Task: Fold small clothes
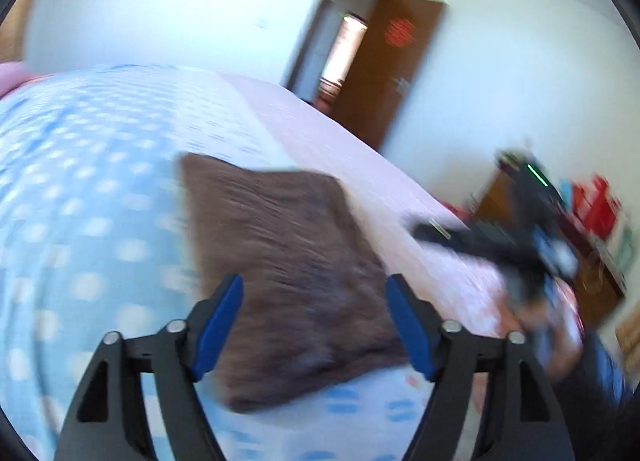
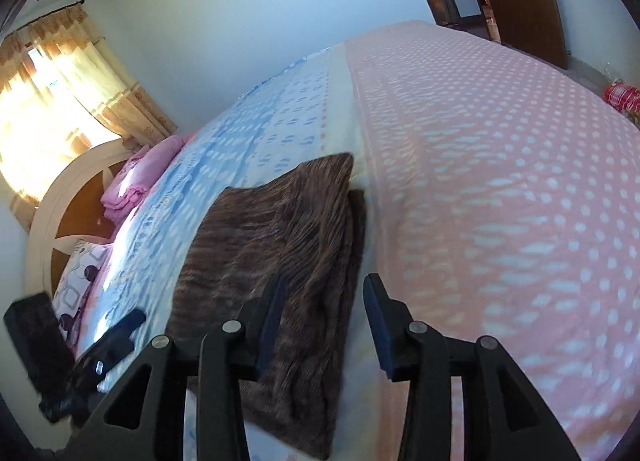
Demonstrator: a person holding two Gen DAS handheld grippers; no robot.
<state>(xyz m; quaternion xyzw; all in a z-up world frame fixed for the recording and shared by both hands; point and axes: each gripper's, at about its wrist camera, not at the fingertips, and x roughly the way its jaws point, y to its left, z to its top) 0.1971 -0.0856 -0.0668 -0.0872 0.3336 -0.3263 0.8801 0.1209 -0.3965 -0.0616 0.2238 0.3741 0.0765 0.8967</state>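
Observation:
A brown ribbed garment point(image 1: 288, 269) lies folded into a flat rectangle on the bed; it also shows in the right wrist view point(image 2: 280, 261). My left gripper point(image 1: 314, 287) is open and empty, hovering just above the garment's near part. My right gripper point(image 2: 326, 289) is open and empty, over the garment's right edge where it meets the pink sheet. The right gripper also shows in the left wrist view point(image 1: 520, 249), blurred, off to the right of the garment. The left gripper shows in the right wrist view point(image 2: 112, 341) at the lower left.
The bed has a blue dotted sheet point(image 1: 80, 201) and a pink dotted sheet point(image 2: 500, 181). Folded pink bedding point(image 2: 136, 181) and a pillow point(image 2: 80, 273) lie by the headboard point(image 2: 52, 205). A brown door point(image 1: 384, 73) stands open beyond the bed; red items point(image 1: 596, 201) sit on a cabinet.

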